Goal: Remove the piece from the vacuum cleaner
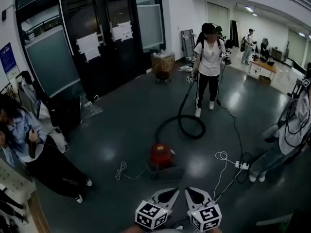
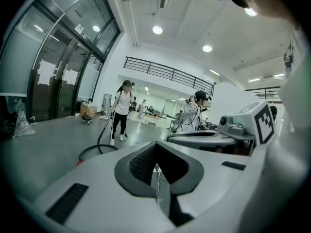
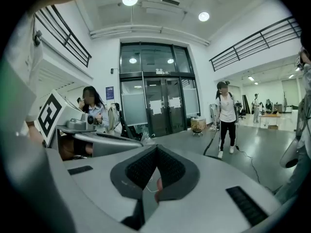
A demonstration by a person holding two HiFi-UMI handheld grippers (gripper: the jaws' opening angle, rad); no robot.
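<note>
The red vacuum cleaner (image 1: pixel 161 155) stands on the dark floor a short way ahead of me. Its black hose (image 1: pixel 187 123) loops on the floor and runs up to a person in a white shirt (image 1: pixel 209 57), who holds its far end. That hose (image 2: pixel 98 142) and person (image 2: pixel 121 111) also show in the left gripper view. Low in the head view are my left gripper (image 1: pixel 170 193) and my right gripper (image 1: pixel 192 193), side by side, well short of the vacuum. Both are shut with nothing in them. A sliver of red (image 3: pixel 156 184) shows past the right gripper (image 3: pixel 154 171).
A white power strip (image 1: pixel 241 165) and cords (image 1: pixel 221 157) lie on the floor to the right of the vacuum, and a grey cable (image 1: pixel 121 170) to its left. One person crouches at the left (image 1: pixel 24 144) and another stands at the right (image 1: pixel 291 130). Dark glass doors (image 1: pixel 97 38) line the back.
</note>
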